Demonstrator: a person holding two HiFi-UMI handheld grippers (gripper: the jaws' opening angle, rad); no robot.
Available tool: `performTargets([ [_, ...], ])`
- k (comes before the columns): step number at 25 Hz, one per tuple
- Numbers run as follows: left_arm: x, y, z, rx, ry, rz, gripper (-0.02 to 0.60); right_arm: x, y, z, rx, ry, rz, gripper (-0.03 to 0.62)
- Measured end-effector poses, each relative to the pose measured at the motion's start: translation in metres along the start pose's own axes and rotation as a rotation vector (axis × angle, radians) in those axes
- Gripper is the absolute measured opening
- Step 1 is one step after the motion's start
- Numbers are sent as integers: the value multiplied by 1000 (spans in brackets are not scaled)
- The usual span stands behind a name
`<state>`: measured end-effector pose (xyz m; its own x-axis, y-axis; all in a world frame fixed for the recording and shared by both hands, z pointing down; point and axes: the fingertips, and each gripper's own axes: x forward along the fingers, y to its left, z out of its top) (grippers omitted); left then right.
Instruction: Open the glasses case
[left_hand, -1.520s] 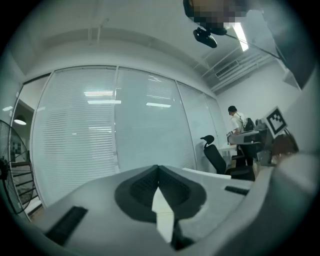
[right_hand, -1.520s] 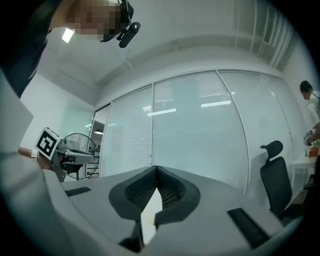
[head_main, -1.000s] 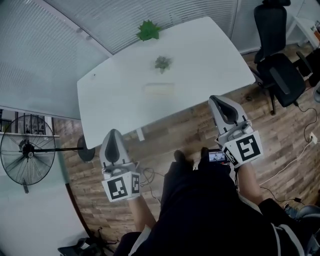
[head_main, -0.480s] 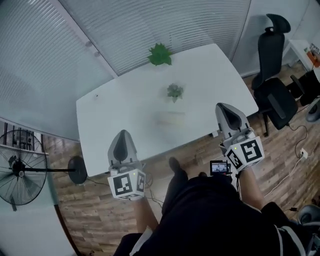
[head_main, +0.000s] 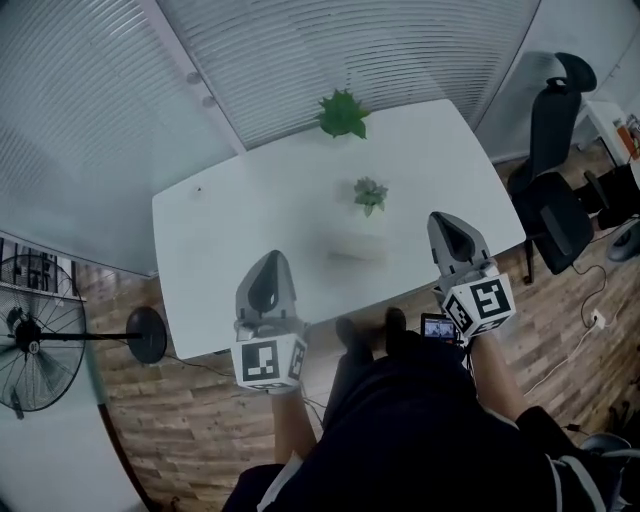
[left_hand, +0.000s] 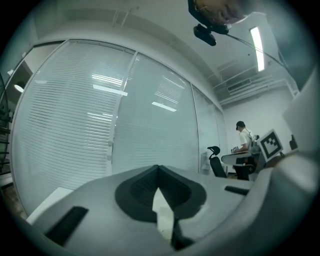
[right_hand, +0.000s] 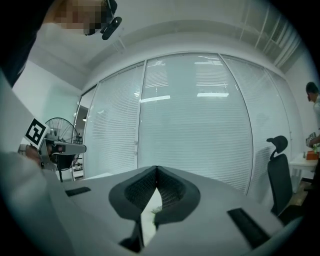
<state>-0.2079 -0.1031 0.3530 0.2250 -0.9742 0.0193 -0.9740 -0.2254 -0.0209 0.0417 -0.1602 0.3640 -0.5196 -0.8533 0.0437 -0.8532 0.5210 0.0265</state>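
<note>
In the head view the glasses case is a pale, blurred oblong near the middle of the white table. My left gripper hangs over the table's near edge, left of the case and apart from it. On the other side my right gripper reaches over the near right edge, also clear of the case. Both point level toward the window. The left gripper view has the left gripper with jaws meeting at the tip and nothing between them. In the right gripper view the right gripper is likewise shut and empty.
A small grey-green plant stands just beyond the case, and a larger green plant sits at the table's far edge by the blinds. A black office chair is at the right, a standing fan at the left. A person stands far off.
The person has stepped toward the table. Both grippers have come forward from above the wooden floor to above the table's near edge, and the case lies closer to them.
</note>
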Motion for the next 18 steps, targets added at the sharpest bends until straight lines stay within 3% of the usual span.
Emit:
performTargets([
  [9, 7, -7, 6, 39, 18, 24, -2, 10, -13, -7, 38, -20, 12, 14],
  [13, 12, -5, 6, 17, 7, 48, -2, 14, -15, -7, 6, -29, 17, 14],
  [18, 13, -2, 3, 20, 24, 66, -2, 19, -2, -12, -7, -33, 96, 39],
])
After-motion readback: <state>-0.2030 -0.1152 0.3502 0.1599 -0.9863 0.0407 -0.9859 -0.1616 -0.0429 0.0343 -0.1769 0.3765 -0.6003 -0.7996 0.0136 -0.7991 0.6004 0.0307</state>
